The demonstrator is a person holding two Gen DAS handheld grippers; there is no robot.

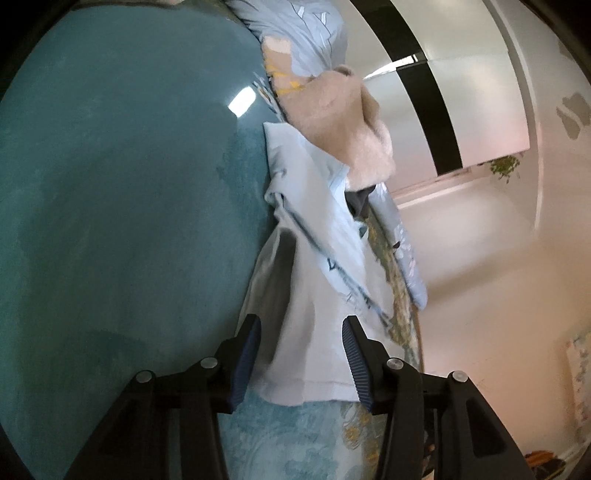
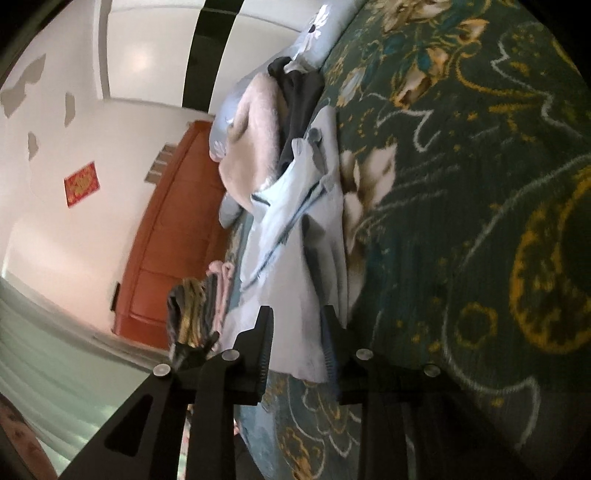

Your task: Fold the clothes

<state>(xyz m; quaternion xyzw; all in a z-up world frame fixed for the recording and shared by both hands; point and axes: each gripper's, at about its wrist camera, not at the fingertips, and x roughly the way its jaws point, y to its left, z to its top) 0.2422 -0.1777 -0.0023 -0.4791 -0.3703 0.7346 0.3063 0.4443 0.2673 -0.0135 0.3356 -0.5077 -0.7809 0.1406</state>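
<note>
A pale blue garment (image 1: 314,277) with dark trim lies partly folded along the edge of the bed, its hem nearest me. My left gripper (image 1: 301,325) stands open over that hem, and the cloth runs between its blue-padded fingers (image 1: 245,354) without being pinched. In the right wrist view the same garment (image 2: 291,258) stretches away from my right gripper (image 2: 297,314). Its jaws stand a narrower gap apart, with the near edge of the cloth between them and the pads not seen pressing on it.
A fluffy beige garment (image 1: 340,122) and a dark one (image 2: 299,107) are piled beyond the blue one, then a blue floral pillow (image 2: 317,33). The floral bedspread (image 2: 461,221) spreads right. Striped and pink clothes (image 2: 192,306) lie at the bed's edge before an orange-brown door (image 2: 177,240).
</note>
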